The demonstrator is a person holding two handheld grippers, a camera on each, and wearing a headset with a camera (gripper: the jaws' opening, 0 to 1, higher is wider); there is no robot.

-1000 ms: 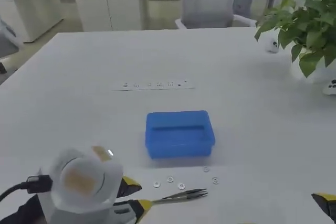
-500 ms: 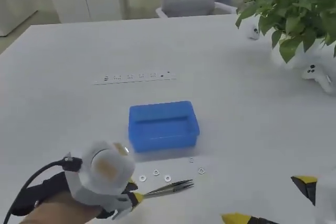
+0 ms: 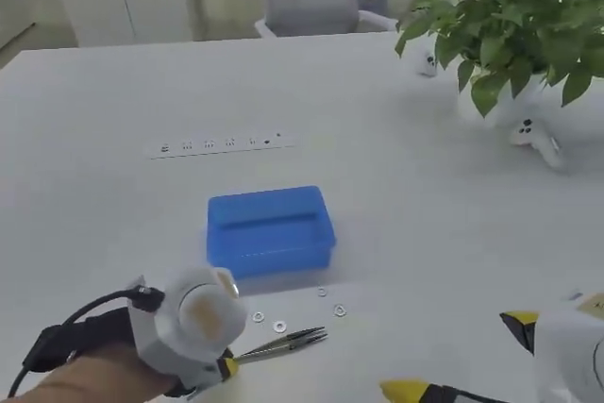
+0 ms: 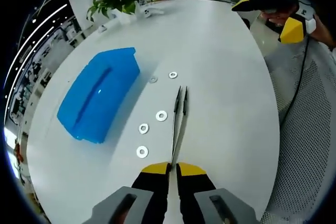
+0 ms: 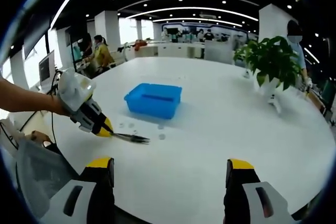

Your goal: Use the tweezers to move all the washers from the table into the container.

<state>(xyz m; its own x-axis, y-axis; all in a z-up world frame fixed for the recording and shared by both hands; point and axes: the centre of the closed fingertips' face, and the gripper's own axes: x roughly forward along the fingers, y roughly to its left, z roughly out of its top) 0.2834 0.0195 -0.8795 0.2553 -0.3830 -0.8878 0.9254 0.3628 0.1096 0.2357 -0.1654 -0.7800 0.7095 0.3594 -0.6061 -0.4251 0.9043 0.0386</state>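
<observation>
Head view looks down on a white table (image 3: 425, 195). Near the bottom edge, the left claw (image 3: 229, 362) is squeezed tight on the back end of the tweezers (image 3: 283, 341), and their thin tips point away from it, low over the table. Five little washers (image 4: 161, 115) lie on the table between the tweezers and the blue container (image 3: 270, 230). The right claw (image 5: 170, 169) is spread wide and holds nothing, well off to the side. A green plant (image 3: 510, 16) stands at the far side.

bright ceiling spotlights | soft shadows | fisheye edge warp | slight blur
</observation>
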